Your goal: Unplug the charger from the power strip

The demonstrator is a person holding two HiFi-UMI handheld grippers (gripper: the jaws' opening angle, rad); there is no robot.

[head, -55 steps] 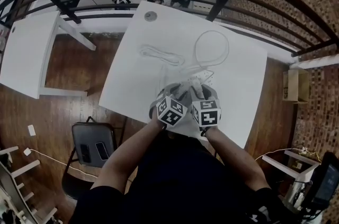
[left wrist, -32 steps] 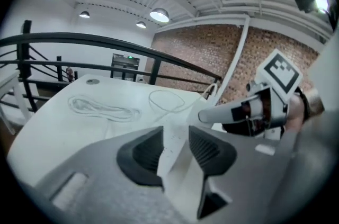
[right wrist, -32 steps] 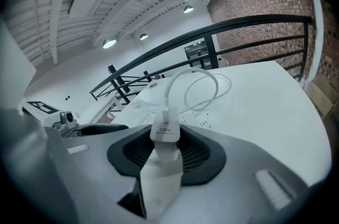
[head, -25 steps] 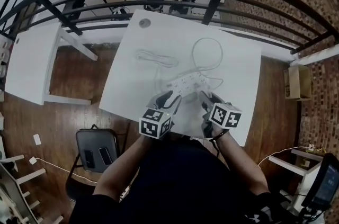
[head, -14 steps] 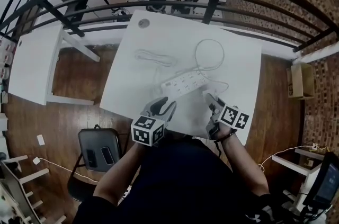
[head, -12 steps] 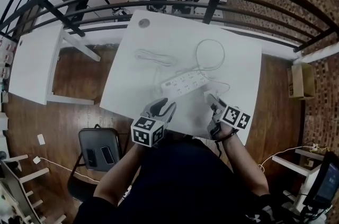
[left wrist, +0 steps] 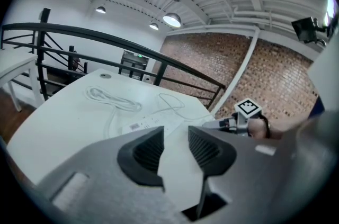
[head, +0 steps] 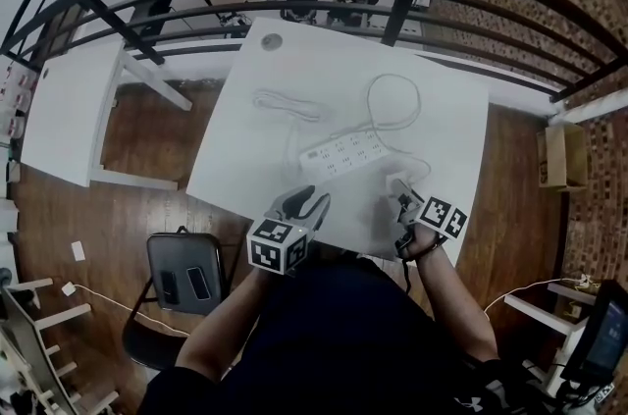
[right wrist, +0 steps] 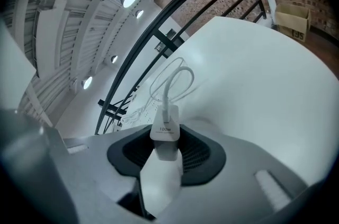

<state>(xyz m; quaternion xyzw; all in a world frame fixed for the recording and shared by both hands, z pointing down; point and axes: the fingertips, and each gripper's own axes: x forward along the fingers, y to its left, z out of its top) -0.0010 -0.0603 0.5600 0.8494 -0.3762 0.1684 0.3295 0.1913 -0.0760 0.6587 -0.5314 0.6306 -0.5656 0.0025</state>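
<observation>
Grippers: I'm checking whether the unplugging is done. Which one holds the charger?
The right gripper: its fingers clamp the white charger, away from the power strip. The left gripper has nothing between its open fingers.

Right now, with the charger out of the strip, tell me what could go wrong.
1. The right gripper pinches the charger by one end only; its cable could tug it loose.
2. The cable lies close to the power strip; pulling farther may drag it, since the open left gripper holds nothing.
</observation>
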